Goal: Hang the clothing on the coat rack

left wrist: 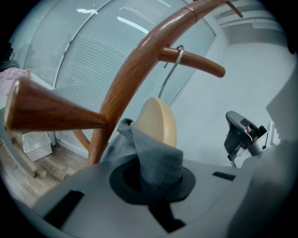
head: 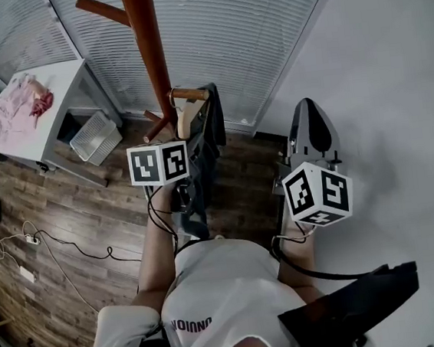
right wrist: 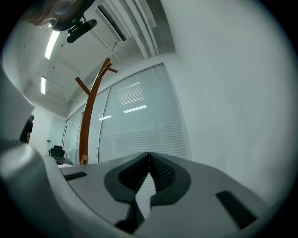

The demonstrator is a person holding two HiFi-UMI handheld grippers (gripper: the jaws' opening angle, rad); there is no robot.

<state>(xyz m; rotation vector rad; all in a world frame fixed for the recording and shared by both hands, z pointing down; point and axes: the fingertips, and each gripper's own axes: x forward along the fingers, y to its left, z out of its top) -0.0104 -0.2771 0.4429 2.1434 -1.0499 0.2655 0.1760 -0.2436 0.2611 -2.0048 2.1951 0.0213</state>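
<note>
A wooden coat rack (head: 147,49) stands before the window blinds. A wooden hanger (left wrist: 159,122) hangs by its metal hook (left wrist: 171,70) from a peg (left wrist: 198,63) of the rack. A dark grey garment (head: 205,145) is draped on the hanger. My left gripper (left wrist: 156,170) is shut on a fold of that grey cloth (left wrist: 156,153) just below the hanger; its marker cube (head: 158,163) shows in the head view. My right gripper (right wrist: 148,160) is shut with nothing in it, pointing up at the blinds away from the rack; its cube (head: 318,192) is at the right.
A grey stand with a black steamer head (head: 310,130) is by the white wall at right. At the left, a white table (head: 60,74) carries pink clothing (head: 15,105), with a white basket (head: 93,135) beside it. Cables (head: 56,259) lie on the wooden floor.
</note>
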